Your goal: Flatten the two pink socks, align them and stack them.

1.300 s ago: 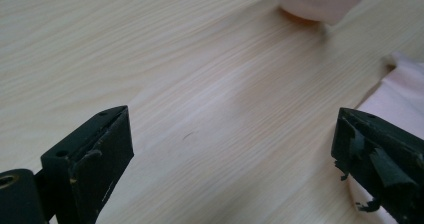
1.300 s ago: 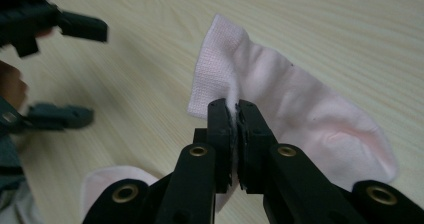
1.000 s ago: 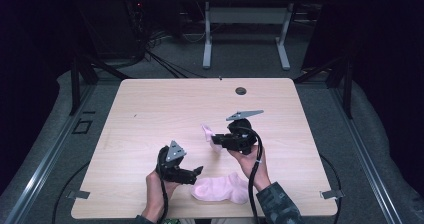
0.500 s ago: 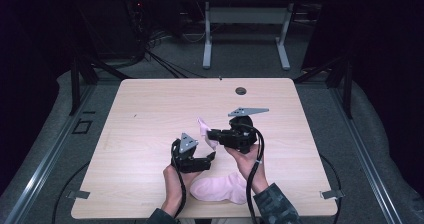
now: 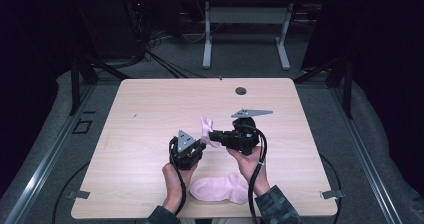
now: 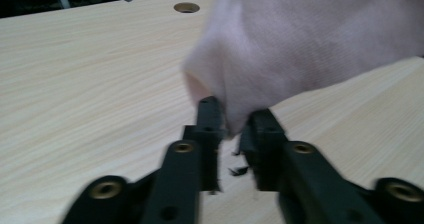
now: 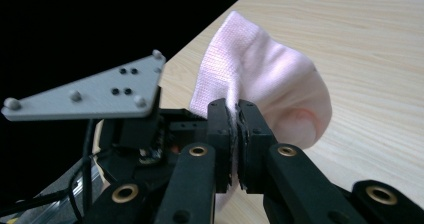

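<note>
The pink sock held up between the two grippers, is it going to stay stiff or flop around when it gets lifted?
Likely floppy: the sock folds and bulges around the right gripper, whose jaws pinch its edge. Probably light, since a thin pinch holds it up. The left gripper, whose jaws have just been closing on its lower edge, should help spread it; it seems unlikely to slip.

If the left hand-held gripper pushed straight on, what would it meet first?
The held pink sock, already pinched at its jaw tips as they just closed; beyond lies bare table, though depth behind the cloth is unclear.
</note>
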{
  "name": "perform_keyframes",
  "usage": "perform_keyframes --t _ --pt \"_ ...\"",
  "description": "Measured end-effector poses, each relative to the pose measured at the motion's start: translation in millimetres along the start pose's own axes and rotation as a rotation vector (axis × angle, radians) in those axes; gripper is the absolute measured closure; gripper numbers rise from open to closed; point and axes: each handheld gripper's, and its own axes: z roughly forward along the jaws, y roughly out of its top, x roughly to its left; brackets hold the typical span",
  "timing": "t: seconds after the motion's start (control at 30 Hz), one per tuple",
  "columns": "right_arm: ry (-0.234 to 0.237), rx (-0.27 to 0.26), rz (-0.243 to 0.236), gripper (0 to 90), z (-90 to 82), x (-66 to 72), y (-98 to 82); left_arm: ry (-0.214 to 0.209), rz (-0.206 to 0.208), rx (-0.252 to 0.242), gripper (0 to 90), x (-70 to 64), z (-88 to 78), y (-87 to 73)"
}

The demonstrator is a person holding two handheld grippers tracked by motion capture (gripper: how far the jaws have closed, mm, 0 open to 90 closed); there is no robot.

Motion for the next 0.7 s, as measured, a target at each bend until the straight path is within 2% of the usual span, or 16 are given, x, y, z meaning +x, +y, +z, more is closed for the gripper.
perform_keyframes --t 0.03,0.13,0.2,0.23,0.27,0.3,0.33,0.37,0.4,0.47,0.5,0.53,0.57,0.6,0.67,0.7 --pt "-0.001 -0.002 0.011 86.1 0.2 -2.6 -1.6 0.018 0.017 0.009 86.4 1.9 -0.5 0.6" --pt "-0.044 0.016 0.005 86.0 1.4 -11.3 -6.8 0.073 0.074 0.038 87.7 4.4 -3.7 2.1" --pt "-0.078 0.034 0.006 86.0 4.7 -17.8 -11.3 0.110 0.134 0.055 87.9 3.2 -7.3 3.4" --pt "-0.084 0.040 0.012 85.9 6.3 -20.7 -13.3 0.144 0.188 0.080 87.9 1.2 -9.3 4.6" --pt "-0.099 0.052 0.018 85.9 9.6 -25.7 -16.5 0.165 0.224 0.090 87.8 -1.4 -10.1 4.6" --pt "-0.111 0.067 0.024 85.8 12.9 -29.7 -19.2 0.174 0.264 0.127 87.8 -3.0 -10.1 5.2" --pt "-0.113 0.081 0.035 85.8 16.0 -34.2 -22.0 0.176 0.287 0.149 87.7 -4.3 -9.7 4.6" --pt "-0.119 0.090 0.038 85.6 18.4 -37.2 -24.2 0.159 0.316 0.188 87.6 -6.3 -7.7 2.6" --pt "-0.150 0.114 0.036 85.5 23.0 -41.4 -28.2 0.137 0.332 0.234 87.1 -7.9 -4.2 0.1" --pt "-0.186 0.157 0.047 84.9 31.2 -51.4 -37.2 0.064 0.312 0.296 82.4 -8.9 3.9 -7.8" --pt "-0.204 0.180 0.048 84.1 33.1 -55.1 -40.3 0.010 0.283 0.327 76.4 -8.0 8.1 -11.5" --pt "-0.214 0.202 0.050 82.7 35.8 -61.1 -44.9 -0.038 0.243 0.332 69.1 -6.6 10.8 -15.1" --pt "-0.226 0.227 0.058 81.7 38.0 -67.1 -49.7 -0.078 0.228 0.346 62.6 -4.6 11.6 -16.9" --pt "-0.231 0.247 0.062 79.4 39.0 -73.3 -54.4 -0.102 0.213 0.349 54.8 -3.1 11.6 -18.0" --pt "-0.247 0.286 0.073 73.1 39.7 -83.1 -62.3 -0.137 0.158 0.326 44.6 4.7 7.0 -17.7" --pt "-0.261 0.291 0.072 69.2 38.8 -86.1 -65.7 -0.146 0.135 0.312 42.6 9.2 4.1 -16.8"
